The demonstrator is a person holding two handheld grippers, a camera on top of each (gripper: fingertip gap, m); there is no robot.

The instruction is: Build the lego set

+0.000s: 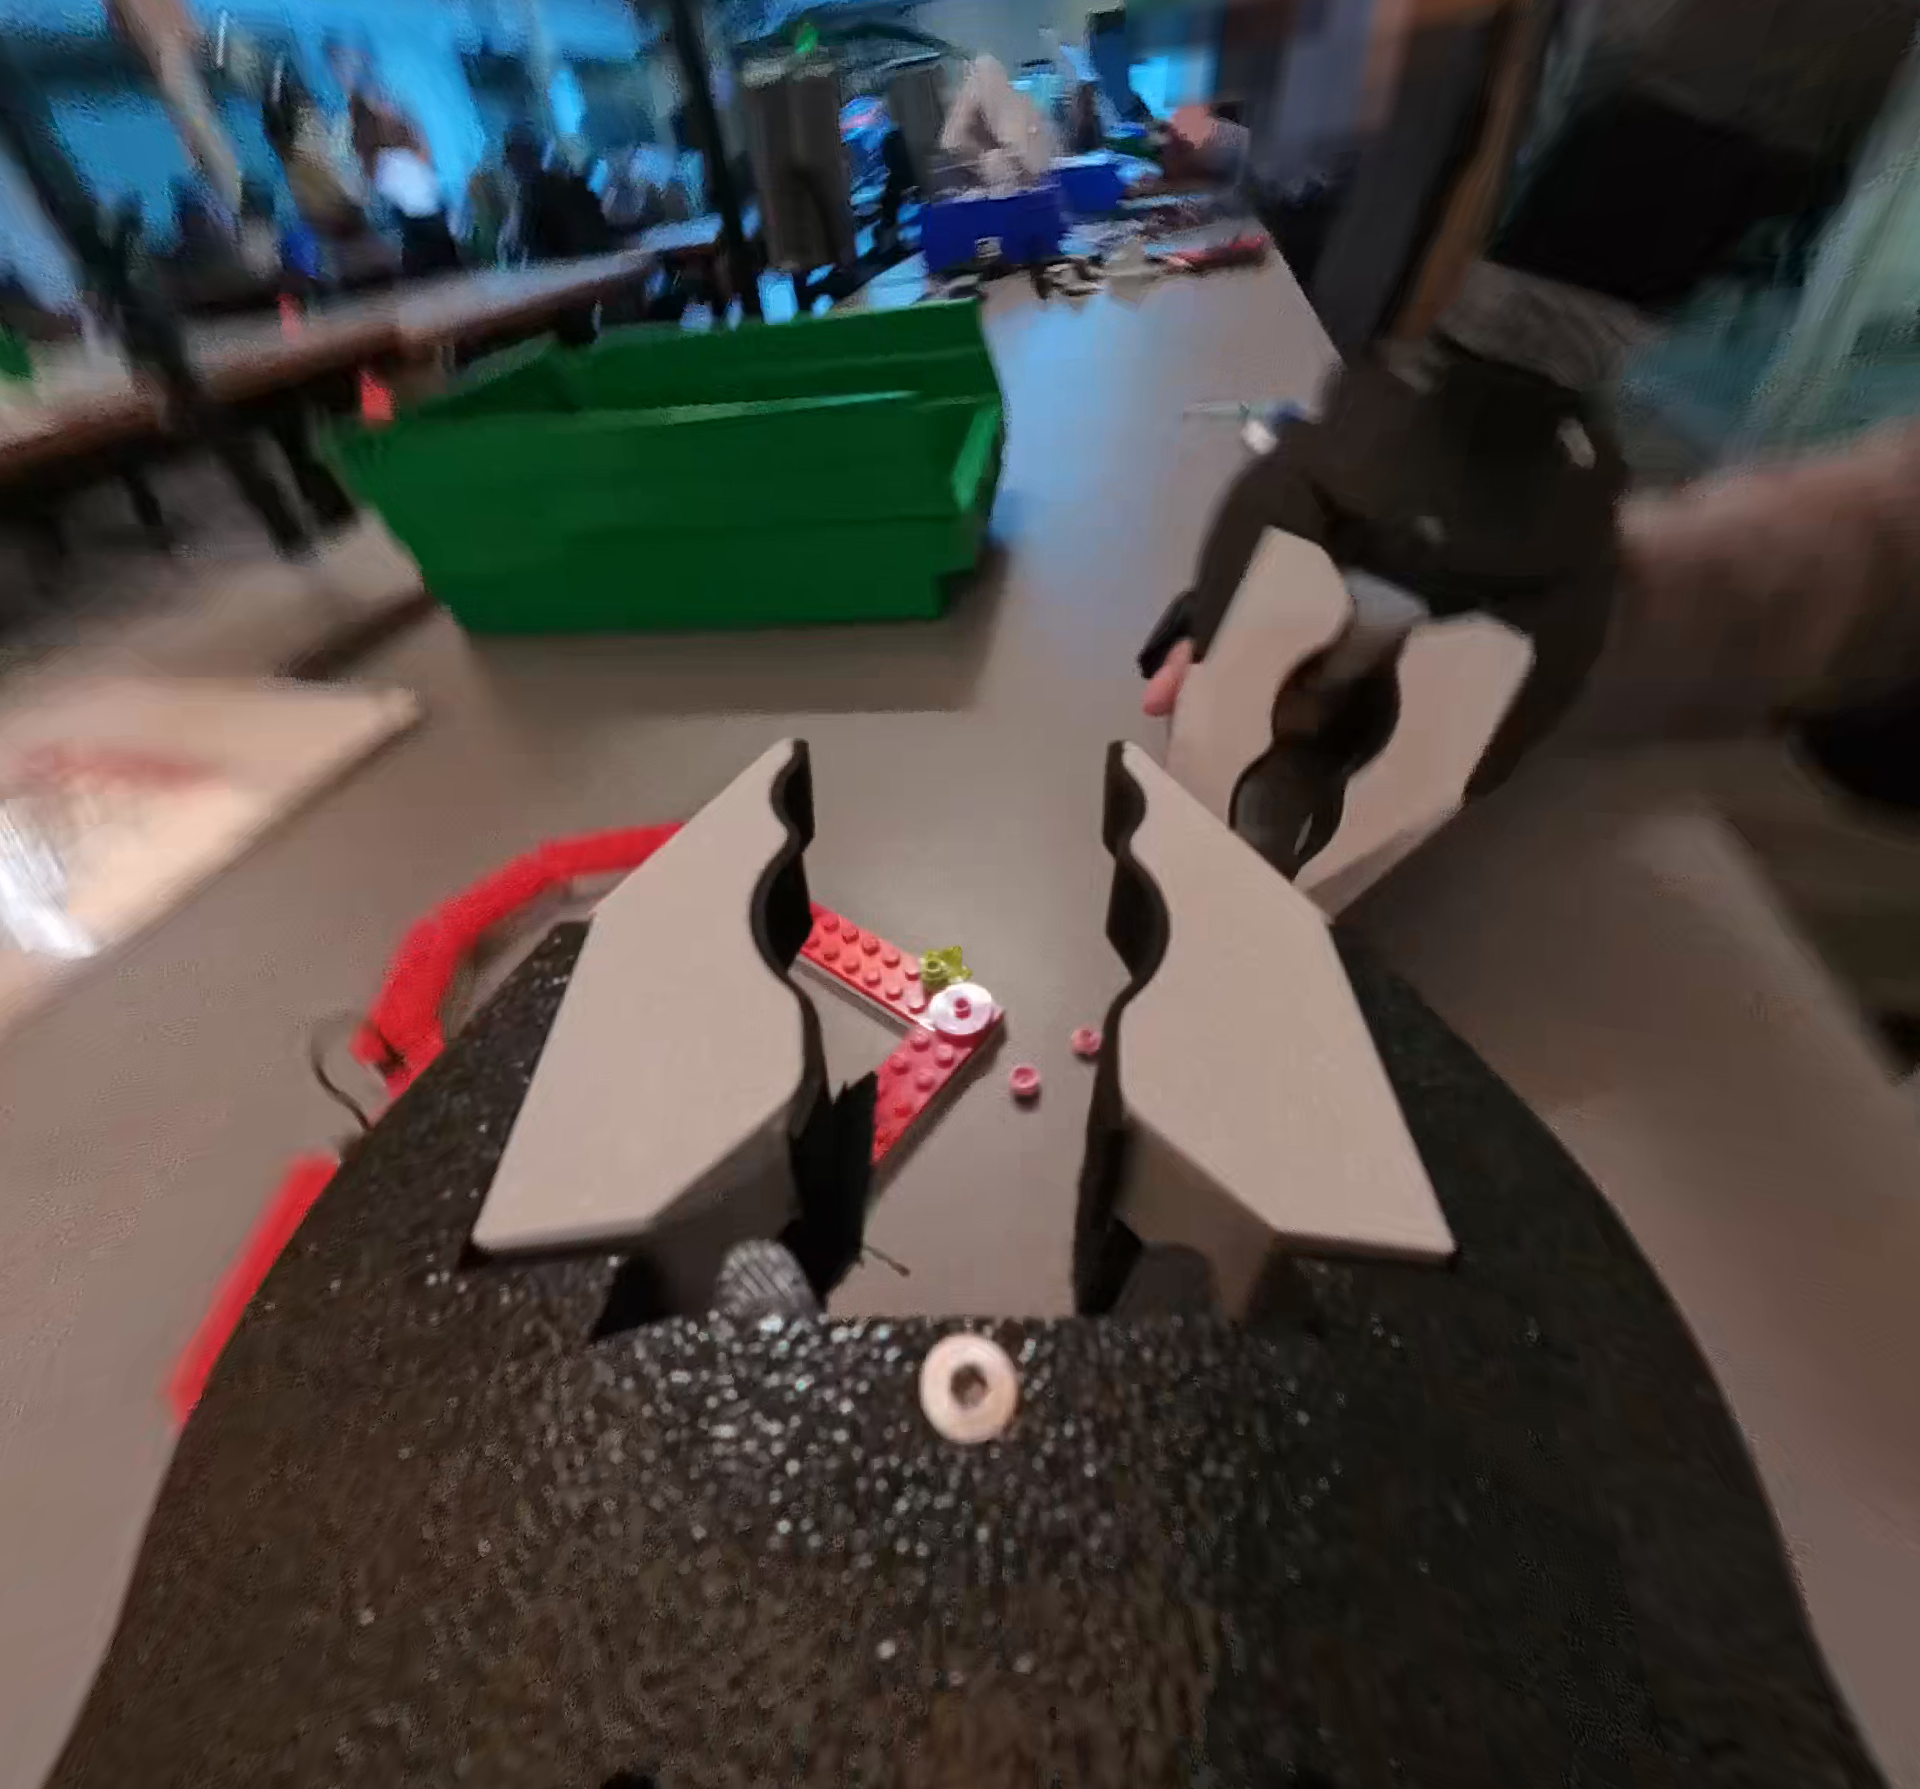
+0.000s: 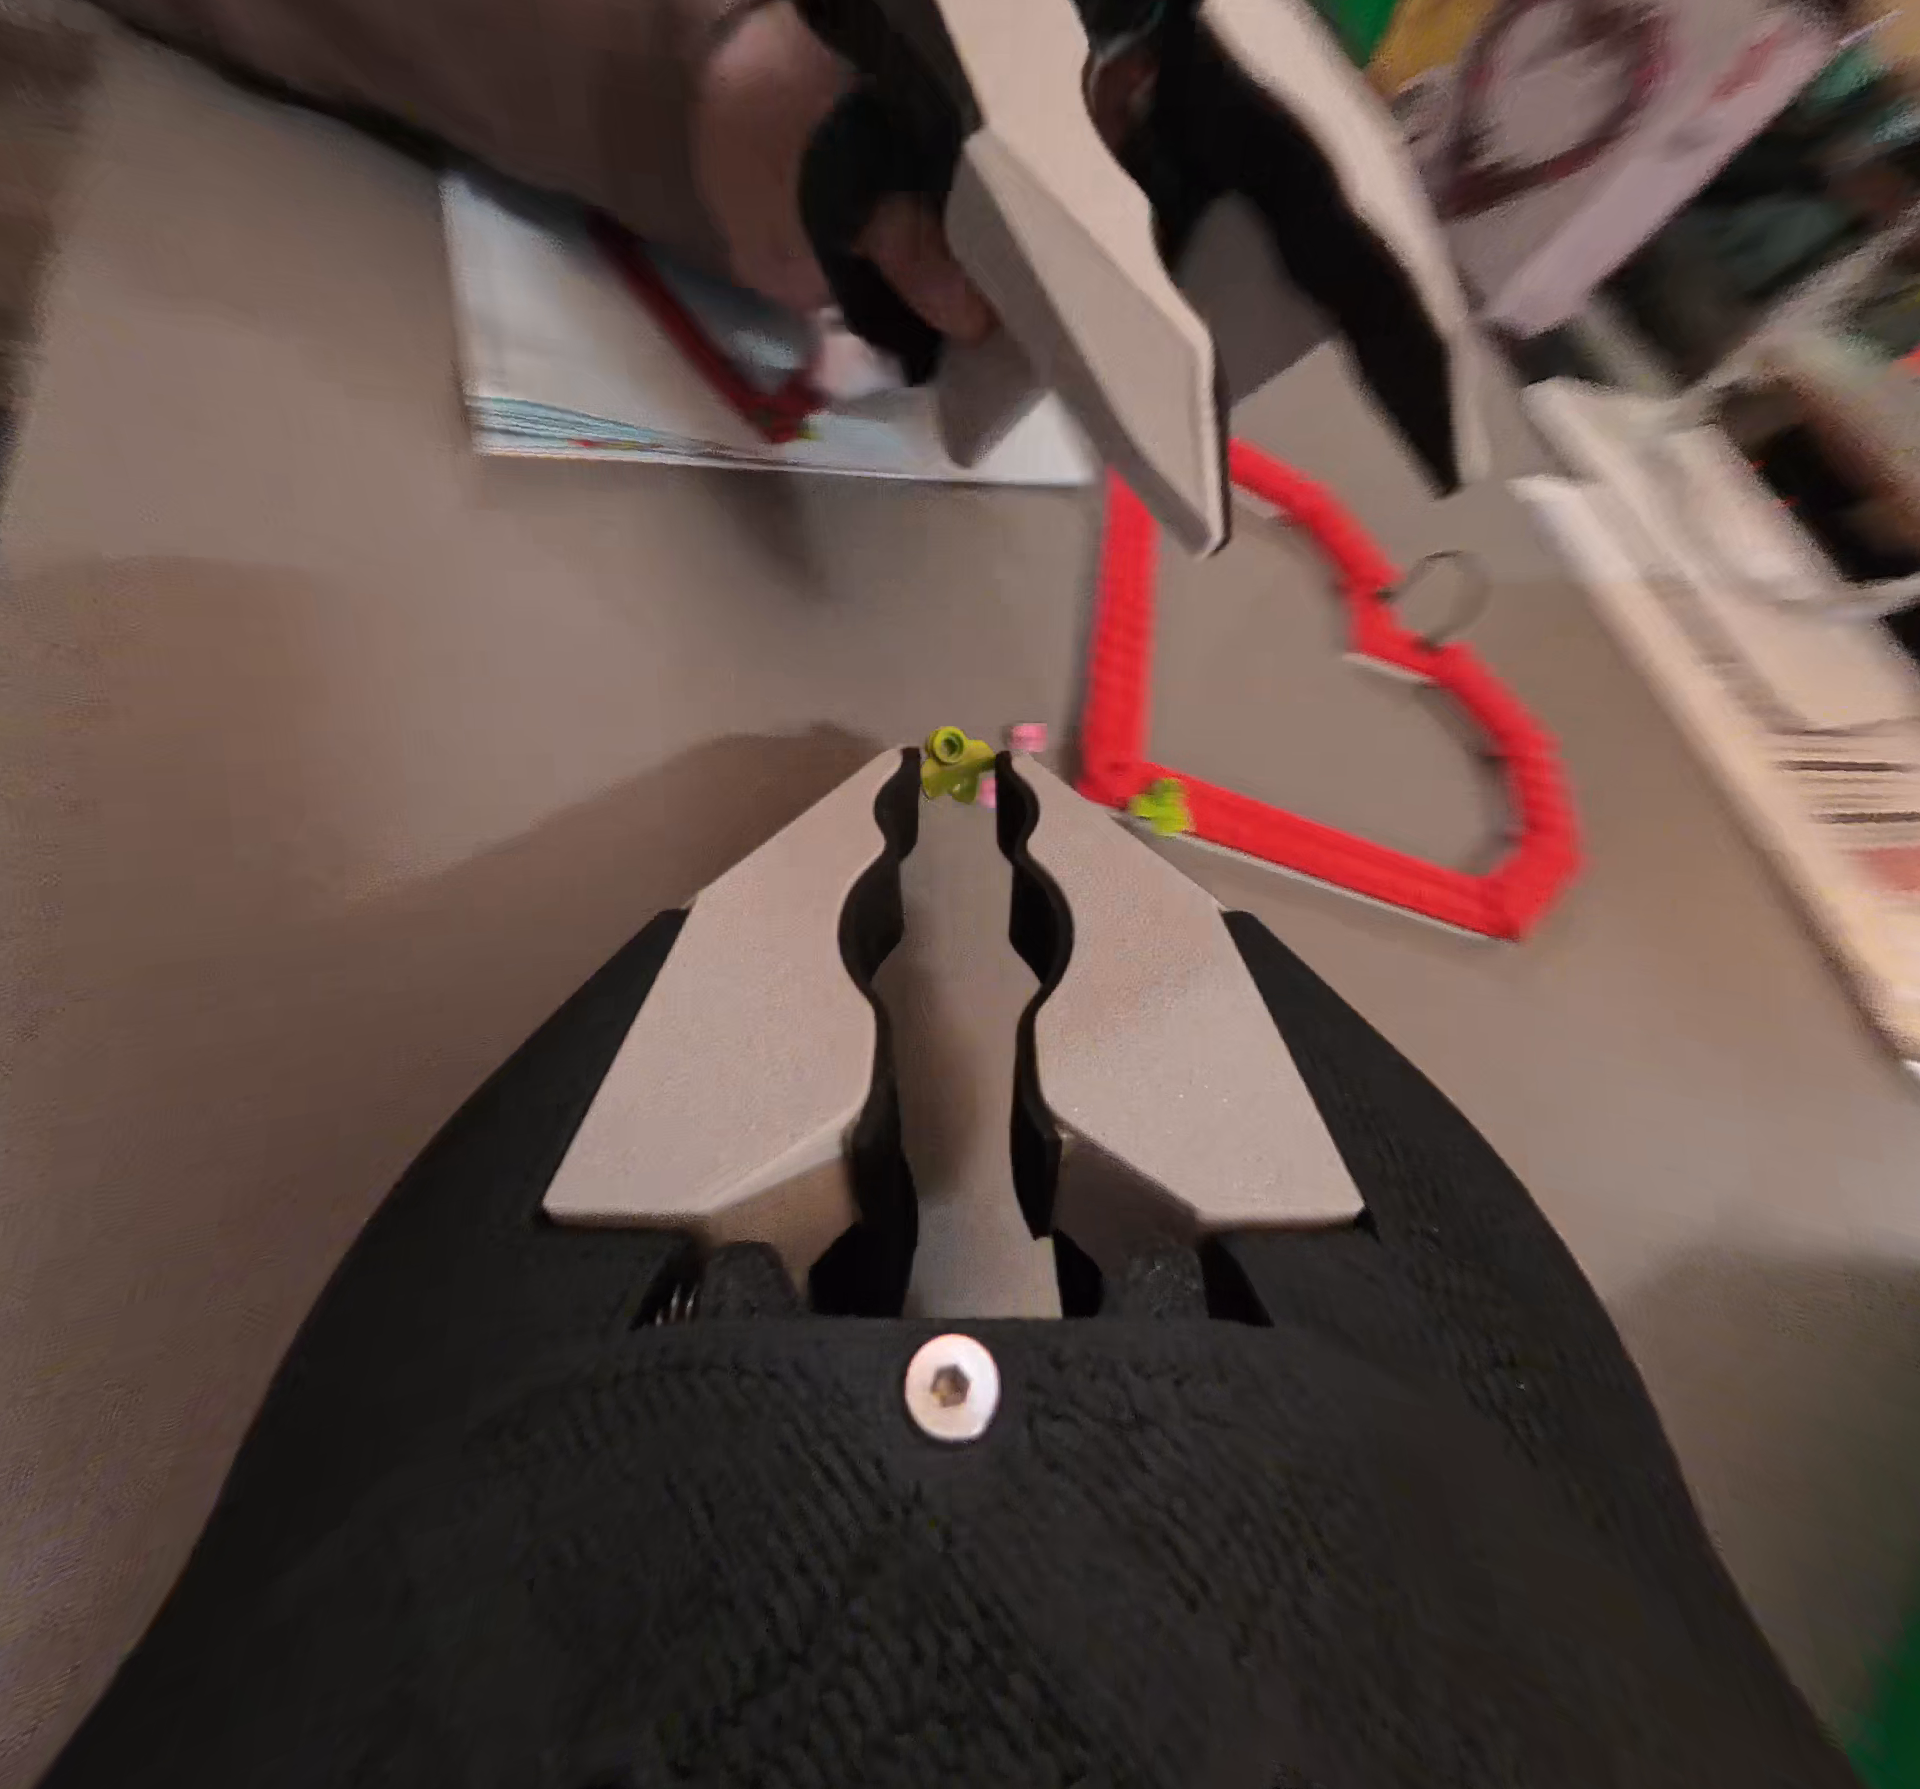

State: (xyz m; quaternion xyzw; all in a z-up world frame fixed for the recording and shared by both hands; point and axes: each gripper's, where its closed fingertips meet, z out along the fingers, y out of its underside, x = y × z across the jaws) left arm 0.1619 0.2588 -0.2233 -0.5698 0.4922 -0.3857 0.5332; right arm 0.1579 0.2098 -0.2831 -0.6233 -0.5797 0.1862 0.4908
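A stack of green bins (image 1: pixel 686 482) stood on the grey table (image 1: pixel 1039 700) beyond the work area, and whatever they held was hidden behind their walls in the left wrist view. In that view the left claw (image 1: pixel 956 783) hung open over the corner of the red heart-shaped lego frame (image 1: pixel 894 1001), which lay flat on the table; a lime green leaf piece (image 1: pixel 943 962) and a white round piece (image 1: pixel 961 1009) sat on that corner, and two small pink studs (image 1: pixel 1055 1062) lay loose just beside it. Much of the frame was covered by the claw's own fingers and black body there, while the right wrist view showed nearly the whole heart outline (image 2: pixel 1340 752), with a metal ring (image 2: pixel 1439 593) at its notch and the leaf piece (image 2: pixel 1162 804) on its point. The right claw (image 2: pixel 956 768) was nearly closed and gripped a second lime green leaf piece (image 2: pixel 951 763) at its tips, above the table and near the heart's point (a pink bit by the tips was too blurred to name). Only the right wrist view showed the instruction booklet (image 2: pixel 582 368) lying open on the table, partly covered by the person's hand (image 2: pixel 790 181) and sleeve. A box (image 2: pixel 1621 108) with a heart picture stood at the far edge, blurred, as was the room behind the bins.
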